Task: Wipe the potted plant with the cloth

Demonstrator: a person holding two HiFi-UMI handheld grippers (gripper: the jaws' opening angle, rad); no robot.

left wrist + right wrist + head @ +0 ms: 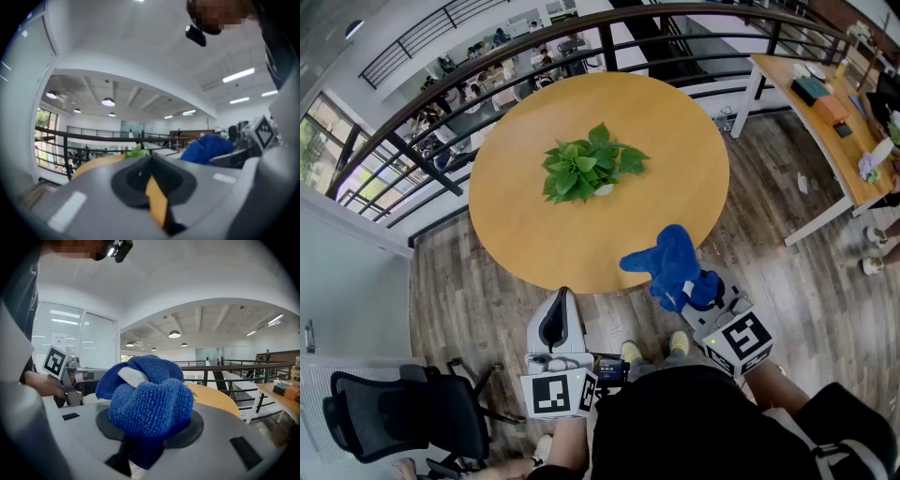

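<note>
A green leafy potted plant [586, 167] stands near the middle of the round wooden table [516, 225]. My right gripper [682, 287] is shut on a bunched blue cloth [667, 263], which hangs over the table's near edge, well short of the plant. In the right gripper view the cloth [147, 401] fills the jaws and hides their tips. My left gripper [561, 300] is shut with nothing in it, just off the table's near rim and lower left of the cloth. In the left gripper view, leaves [137, 151] and the cloth [206, 147] show beyond the closed jaws.
A black office chair [384, 412] stands at the lower left on the wooden floor. A dark metal railing [441, 122] curves behind the table. A long wooden desk [825, 122] with several items runs along the right.
</note>
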